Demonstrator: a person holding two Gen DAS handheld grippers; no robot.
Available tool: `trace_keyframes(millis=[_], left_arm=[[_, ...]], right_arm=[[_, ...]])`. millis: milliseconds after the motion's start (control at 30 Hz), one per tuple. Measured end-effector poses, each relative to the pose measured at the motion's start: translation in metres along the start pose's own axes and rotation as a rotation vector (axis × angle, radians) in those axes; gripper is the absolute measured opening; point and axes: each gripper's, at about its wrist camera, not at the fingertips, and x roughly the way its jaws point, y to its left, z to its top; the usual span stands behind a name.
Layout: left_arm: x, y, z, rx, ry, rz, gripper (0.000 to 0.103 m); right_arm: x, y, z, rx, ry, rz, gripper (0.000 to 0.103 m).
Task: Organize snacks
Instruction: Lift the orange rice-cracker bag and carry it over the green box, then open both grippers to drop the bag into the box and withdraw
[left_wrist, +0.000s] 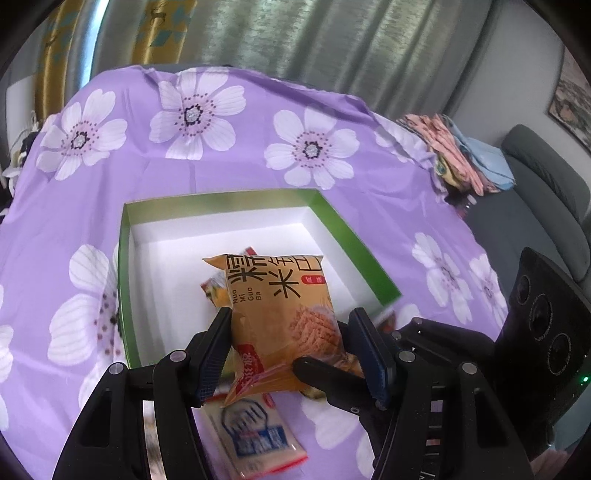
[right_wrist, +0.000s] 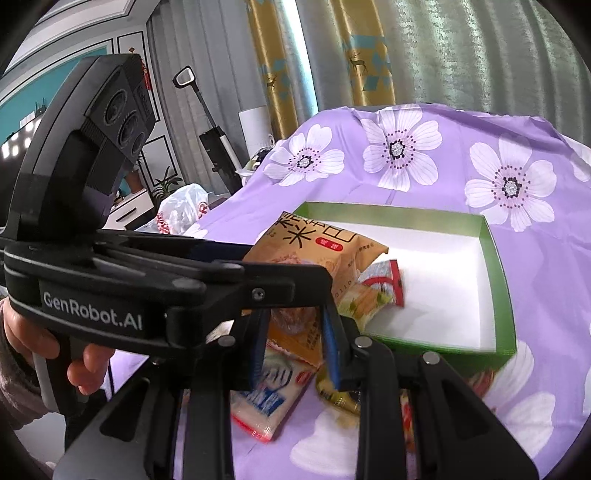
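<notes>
So both claws are on the same orange rice-cracker bag (left_wrist: 280, 314) right now. The left claw (left_wrist: 291, 345) has it pinched across its width, pads pressing on both side edges, and the right claw (right_wrist: 295, 332) is clamped narrow on the bag's near bottom corner. My guess is that two grips keep the puffy, slippery bag from swinging or folding while it travels.

The bag hangs tilted over the near-left part of the green box (left_wrist: 354, 240). It's above the white floor rather than resting on it, as far as I can tell. The box is open-topped and sits on the purple flowered cloth (left_wrist: 192, 173) covering the desk. It's mostly bare inside, with one small packet (right_wrist: 384, 284) with red trim already in there, just beside or under the bag's far end.

Still outside the box, near its front wall, are a white and blue packet (right_wrist: 266, 398) lying flat on the cloth under the claws and a yellowish wrapper (right_wrist: 332, 391) next to it. There's something reddish by the box's near corner too, but it's too blurry to name.

I'd say the task is at an early stage. Next it needs both claws to let go once the bag is low enough, or it may catch on the wall.
</notes>
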Motion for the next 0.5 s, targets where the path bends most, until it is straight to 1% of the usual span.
trace_keyframes(millis=[200,300,333,367,400,433,467,500], left_arm=[[0.023,0.017,0.015,-0.027,0.013,0.016,0.064],[0.032,0.025,0.020,-0.060,0.015,0.013,0.064],[0.034,0.028,0.022,-0.069,0.012,0.017,0.064],[0.035,0.031,0.023,-0.079,0.013,0.029,0.069],[0.034,0.035,0.024,-0.099,0.011,0.049,0.074],[0.033,0.038,0.024,-0.114,0.007,0.063,0.085],[0.030,0.042,0.023,-0.127,0.002,0.071,0.089],[0.027,0.046,0.021,-0.138,0.003,0.075,0.090]], right_arm=[[0.029,-0.014,0.010,0.013,0.031,-0.014,0.031],[0.041,-0.022,0.011,0.043,0.047,-0.030,0.034],[0.043,-0.025,0.011,0.053,0.049,-0.039,0.038],[0.045,-0.028,0.011,0.072,0.052,-0.051,0.044],[0.044,-0.030,0.009,0.085,0.050,-0.057,0.045],[0.042,-0.032,0.008,0.097,0.044,-0.054,0.045],[0.037,-0.034,0.006,0.108,0.038,-0.053,0.045],[0.034,-0.035,0.005,0.112,0.036,-0.055,0.045]])
